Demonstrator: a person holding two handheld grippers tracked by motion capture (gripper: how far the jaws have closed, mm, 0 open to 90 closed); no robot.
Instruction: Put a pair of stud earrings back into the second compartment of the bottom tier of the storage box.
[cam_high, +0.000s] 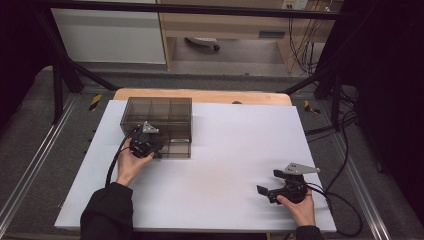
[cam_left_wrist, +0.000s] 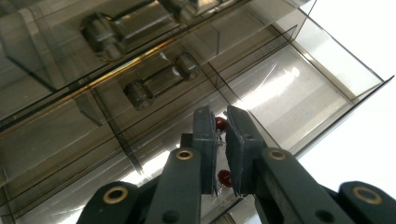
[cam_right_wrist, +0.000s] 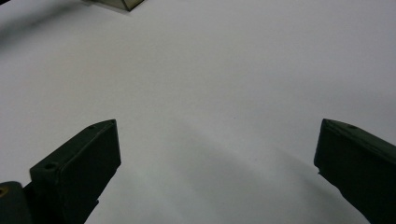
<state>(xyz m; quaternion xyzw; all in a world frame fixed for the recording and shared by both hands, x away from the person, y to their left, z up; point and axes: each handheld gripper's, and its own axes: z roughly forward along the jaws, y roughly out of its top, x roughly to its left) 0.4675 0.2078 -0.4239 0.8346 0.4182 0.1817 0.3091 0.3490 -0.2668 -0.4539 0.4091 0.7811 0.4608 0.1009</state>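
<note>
1. Holding a small red-beaded item (cam_left_wrist: 223, 150) between nearly closed jaws, the left gripper (cam_left_wrist: 221, 140) reached into the smoky transparent drawer box (cam_high: 159, 125) at the far left of the white table (cam_high: 225, 150).
2. The item showed as two small red beads, one above and one below the pads, joined by what looked like thin wire or clear film; what exactly it was could not be told.
3. It was judged to be very light and easily bent or dropped, so a gentle pinch at its middle, between the beads, seemed the right hold; a hard squeeze risked deforming it.
4. The box looked like stiff, thin plastic with dividers, light enough to slide if nudged by the jaws.
5. The right gripper (cam_high: 272, 192) rested near the table's front right, jaws wide apart and holding nothing.
6. The left gripper view revealed the beads, the compartment walls and the drawer handles (cam_left_wrist: 161, 79); the high view gave the box's place on the table and both hands, with the item too small to see.
7. The right gripper view showed bare table and a corner of the box (cam_right_wrist: 119, 3).
</note>
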